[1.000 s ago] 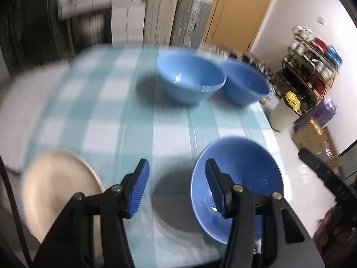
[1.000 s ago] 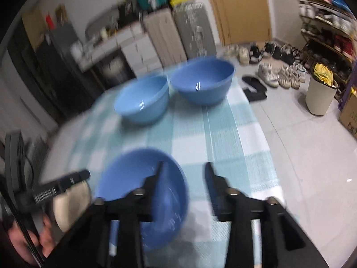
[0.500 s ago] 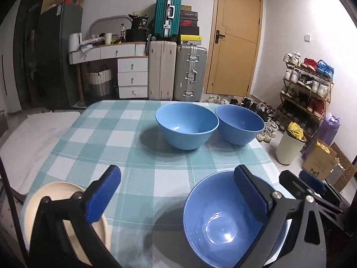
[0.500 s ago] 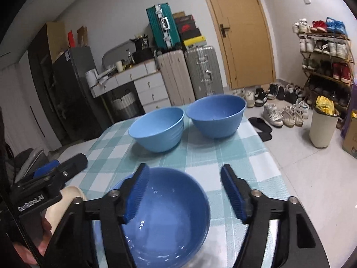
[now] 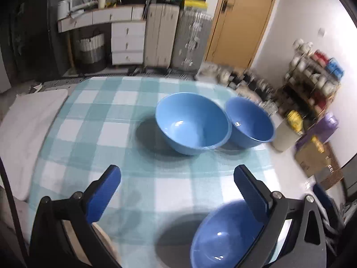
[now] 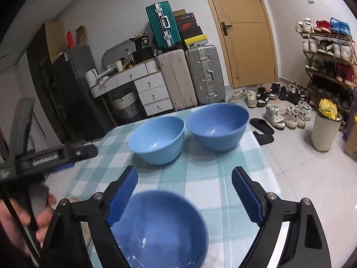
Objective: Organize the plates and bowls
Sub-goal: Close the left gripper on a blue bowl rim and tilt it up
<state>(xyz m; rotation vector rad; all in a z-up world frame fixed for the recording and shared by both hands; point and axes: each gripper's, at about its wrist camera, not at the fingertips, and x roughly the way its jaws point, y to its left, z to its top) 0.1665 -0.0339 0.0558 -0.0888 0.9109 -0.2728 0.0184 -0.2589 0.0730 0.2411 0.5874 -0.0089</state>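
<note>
Both grippers, left gripper and right gripper, gape empty, jaws just widened; straddle near bowl rim squarely before closing.

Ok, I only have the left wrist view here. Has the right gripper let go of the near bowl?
Observer: Yes. The right gripper has just been opening its fingers. The near bowl sits low between them, and neither pad presses it.
Operator: My view overlaps the two far bowls. Are they touching?
Observer: From the right wrist view, the lighter bowl and the darker bowl look just apart, with a thin gap between their rims.
</note>
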